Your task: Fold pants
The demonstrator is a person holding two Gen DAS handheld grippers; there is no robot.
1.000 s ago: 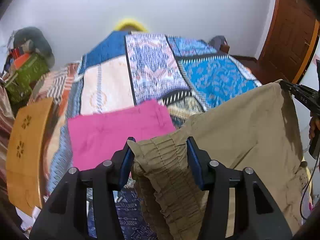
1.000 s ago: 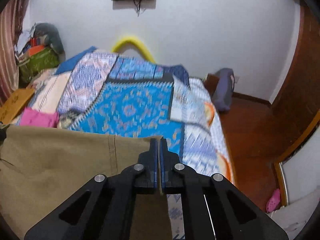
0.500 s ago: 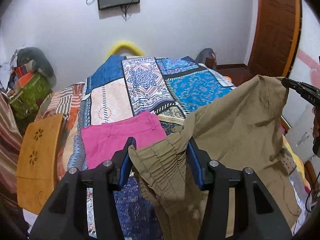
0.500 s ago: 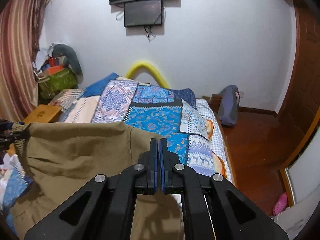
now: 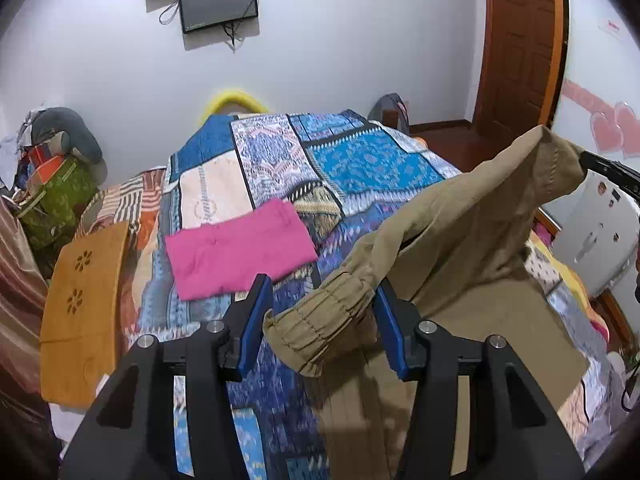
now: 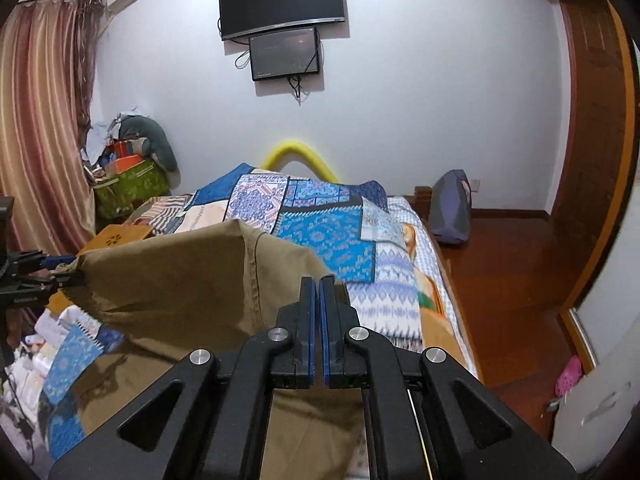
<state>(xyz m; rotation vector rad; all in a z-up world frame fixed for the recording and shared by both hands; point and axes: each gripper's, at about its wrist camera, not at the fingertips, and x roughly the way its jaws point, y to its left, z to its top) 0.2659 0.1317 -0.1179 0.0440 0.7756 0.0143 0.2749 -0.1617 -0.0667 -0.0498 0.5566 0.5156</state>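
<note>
Khaki pants hang in the air over the patchwork bed, stretched between both grippers. My left gripper has its blue pads around the gathered elastic waistband, which bunches between them. My right gripper is shut on the other end of the pants, pads pressed together. It shows at the right edge of the left wrist view. The pants sag down towards the bed between the two grips.
A folded pink garment lies on the bed ahead of my left gripper. A wooden lap tray leans at the bed's left side. Bags are piled in the far left corner. Wooden floor and a door lie to the right.
Both grippers have risen and tilted up, lifting the khaki pants higher off the bed. More of the wall and screens shows. The pants now sag more between the grips.
</note>
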